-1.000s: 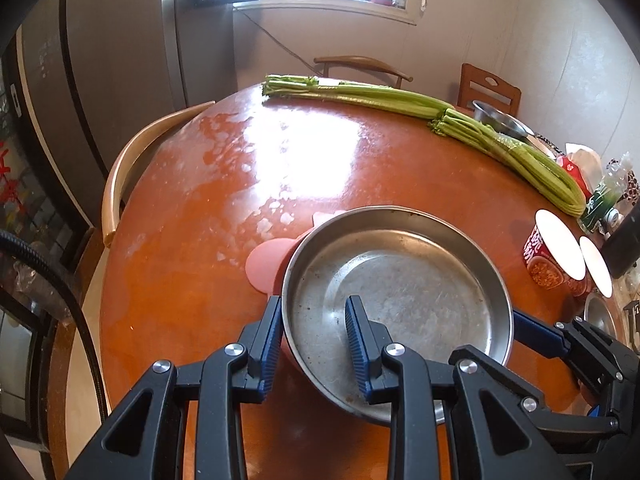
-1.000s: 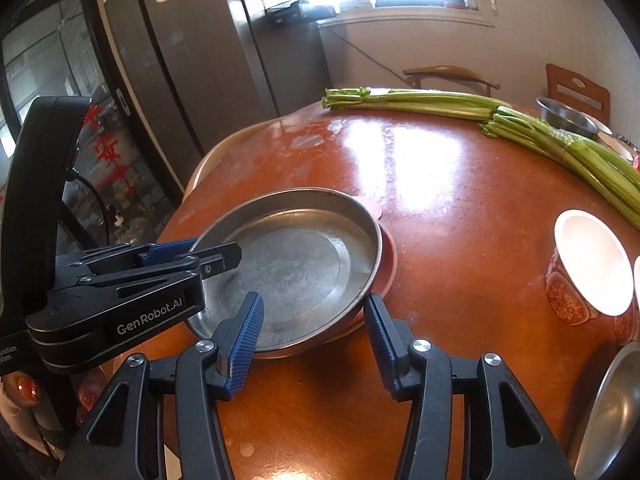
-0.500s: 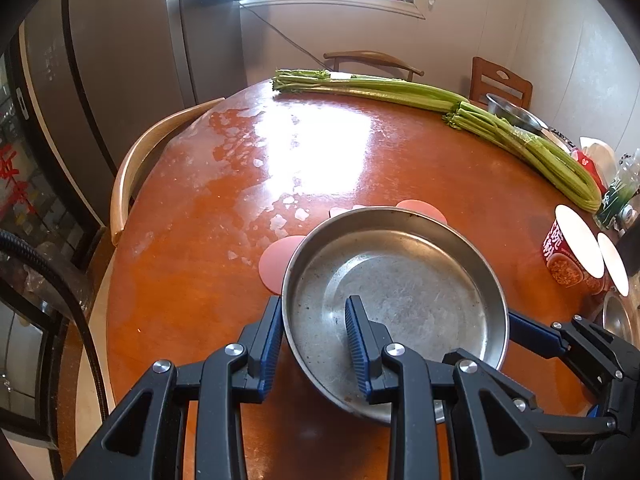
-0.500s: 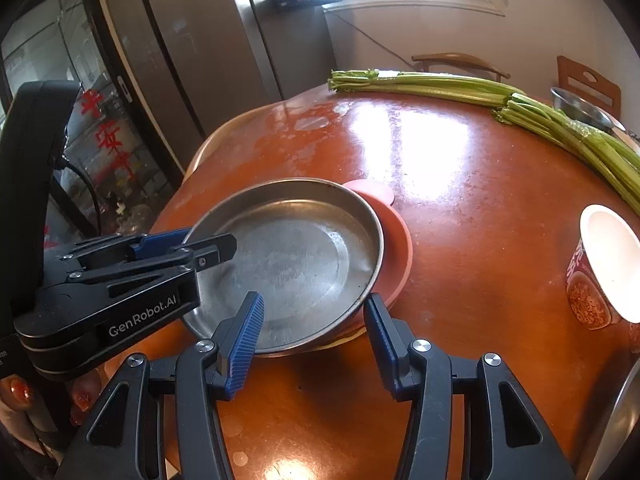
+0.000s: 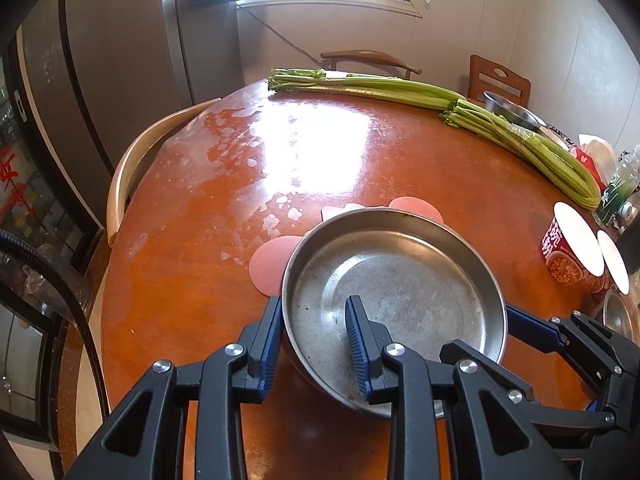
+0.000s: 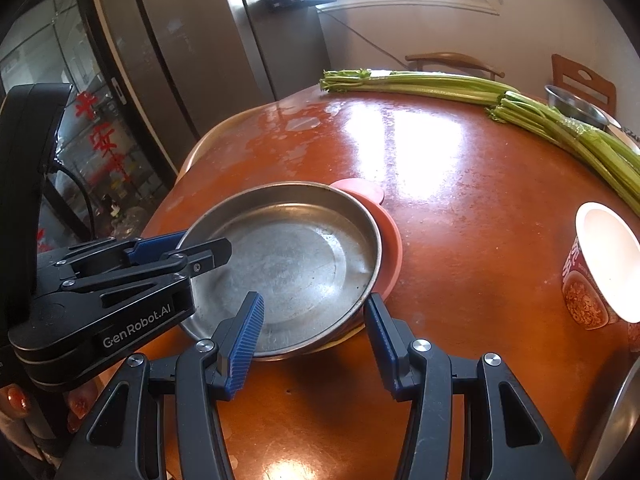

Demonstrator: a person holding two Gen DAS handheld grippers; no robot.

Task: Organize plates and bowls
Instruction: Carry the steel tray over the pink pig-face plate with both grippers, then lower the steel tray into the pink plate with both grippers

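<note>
The left gripper [image 6: 188, 250], lettered "GenRobot.AI", pinches the rim of the round steel pan [image 6: 296, 264]. The right gripper [image 6: 314, 336] gapes around the pan's near edge, unclamped. Right of the pan stands a red printed paper cup [image 6: 596, 272], its writing unreadable.

We see a metal pan [image 5: 400, 280] that looks dull grey and scratched inside, with a shinier rim. The pink plate [image 6: 390, 240] under it looks like smooth, matt plastic. The brown counter [image 5: 320, 152] is shiny, with pale worn patches. The fingers [image 6: 244, 336] have blue pads with little ridges. The black frames look like matt plastic.
</note>
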